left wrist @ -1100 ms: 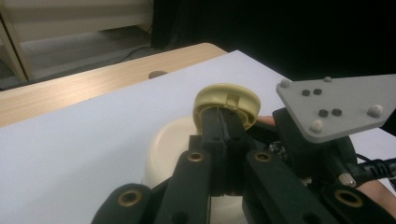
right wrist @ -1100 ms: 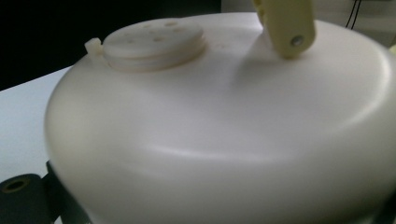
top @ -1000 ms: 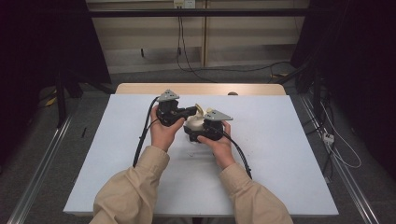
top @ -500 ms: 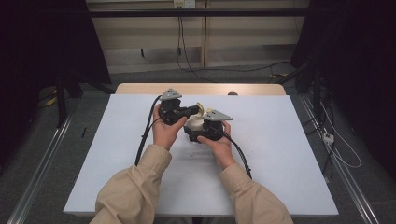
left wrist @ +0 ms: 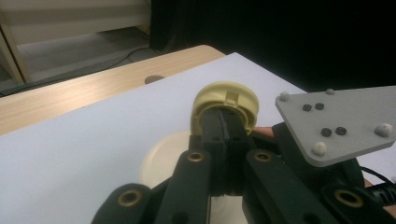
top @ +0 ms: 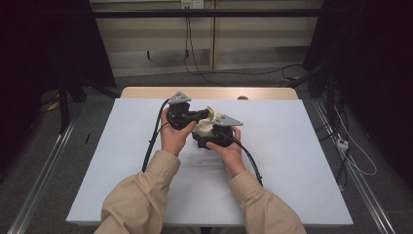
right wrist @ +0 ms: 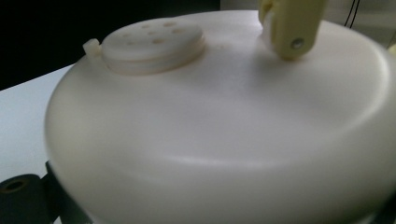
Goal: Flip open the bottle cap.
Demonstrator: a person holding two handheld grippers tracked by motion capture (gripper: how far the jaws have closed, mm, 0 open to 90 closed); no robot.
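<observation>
Unmoved: cream domed container (right wrist: 219, 126), yellow flip-lid (left wrist: 227, 100) raised.

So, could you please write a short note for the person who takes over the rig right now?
Left gripper: jaws shut on the flip cap, which stands open, raised above the container.
Right gripper: holds the cream container from below; whether its jaws are closed cannot be told.
Position: both are held together above the middle of the white table, not resting on it.
Done: the cap is open, so the shaker holes are exposed.
Left: probably to finish with the cap and set the container down.
</observation>
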